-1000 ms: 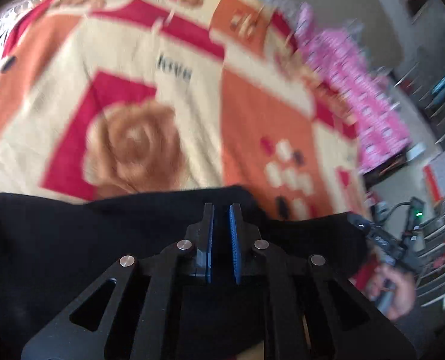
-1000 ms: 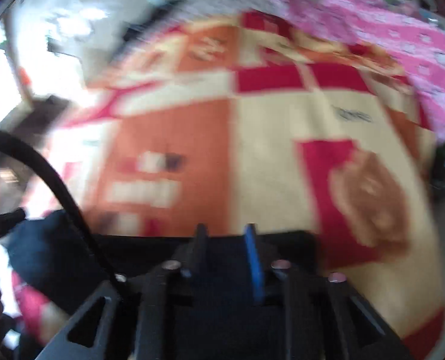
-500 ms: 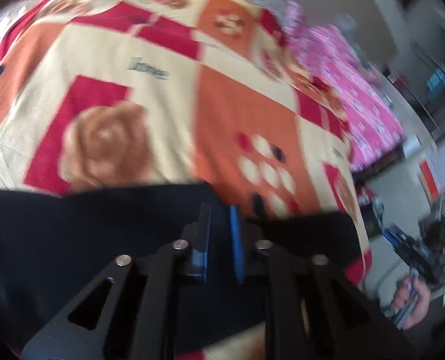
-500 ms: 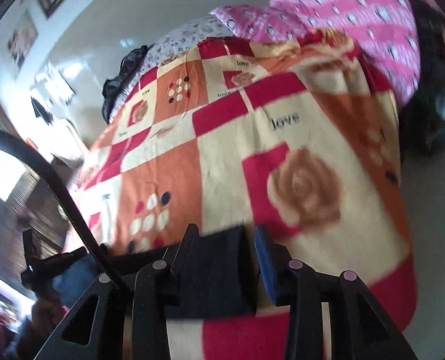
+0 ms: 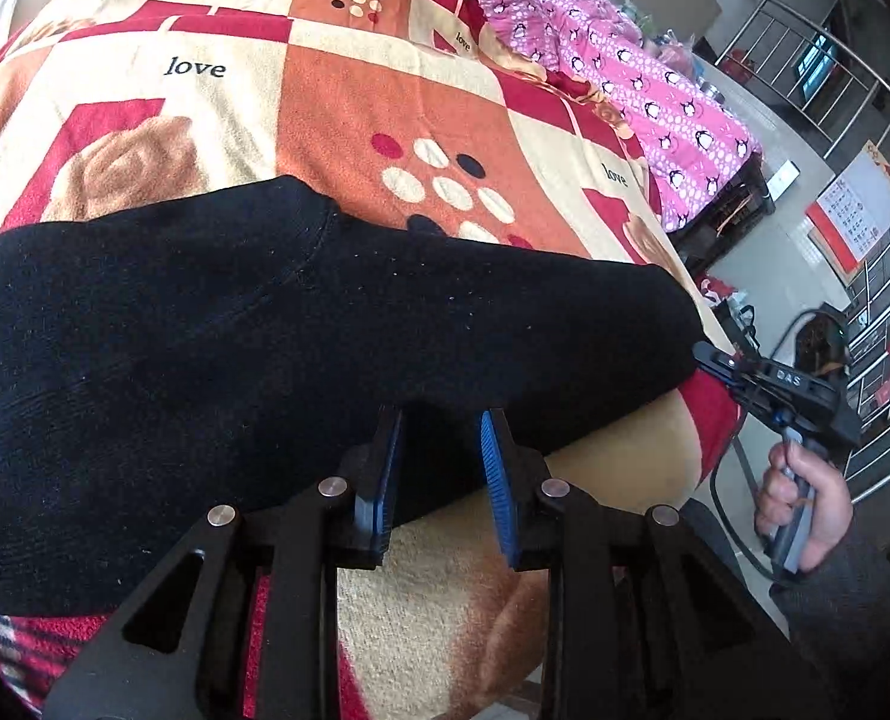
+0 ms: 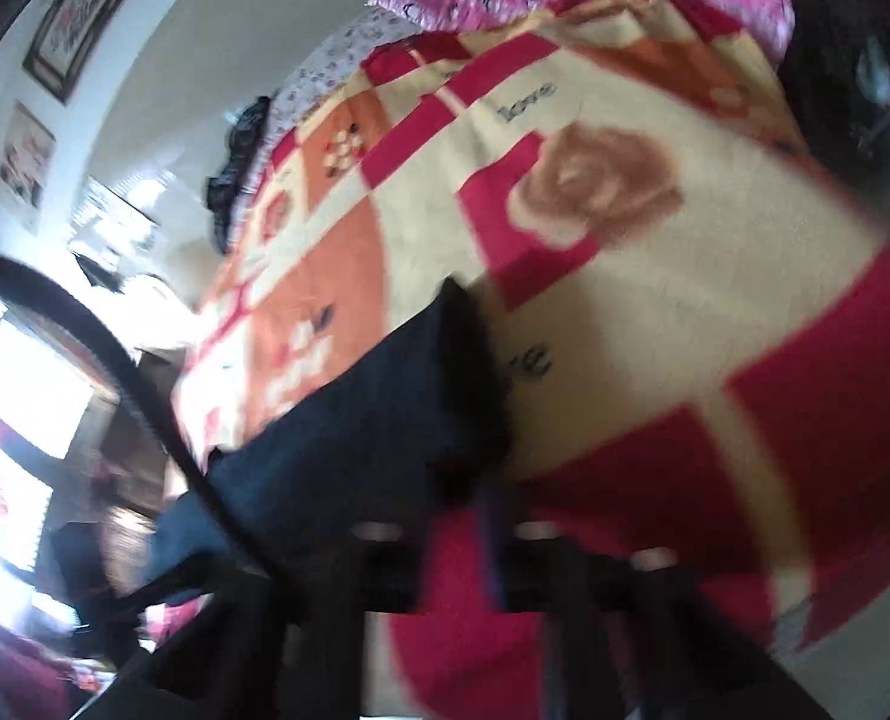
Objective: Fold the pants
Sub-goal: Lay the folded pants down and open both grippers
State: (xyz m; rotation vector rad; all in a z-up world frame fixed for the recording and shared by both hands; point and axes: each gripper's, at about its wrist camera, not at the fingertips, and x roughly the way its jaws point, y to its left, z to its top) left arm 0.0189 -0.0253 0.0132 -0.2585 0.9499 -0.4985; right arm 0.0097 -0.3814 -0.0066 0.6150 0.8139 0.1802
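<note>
Black pants [image 5: 300, 324] lie folded across the near part of a bed blanket. My left gripper [image 5: 438, 420] is open at the pants' near edge, its blue pads apart and the cloth lying loose between them. My right gripper also shows in the left wrist view [image 5: 706, 357], at the right end of the pants by the bed's corner. In the right wrist view the pants [image 6: 372, 420] lie ahead of the right gripper [image 6: 481, 498], which is blurred; its fingers look close together and off the cloth.
The blanket [image 5: 336, 96] is orange, red and cream with roses. A pink penguin quilt [image 5: 643, 90] lies at the far right. Metal railings [image 5: 853, 120] and floor lie beyond the bed's right edge. A black cable [image 6: 114, 360] crosses the right wrist view.
My left gripper has opened and let go of the pants, which now lie flat. My right gripper has released the cloth too and pulled back and swung aside.
</note>
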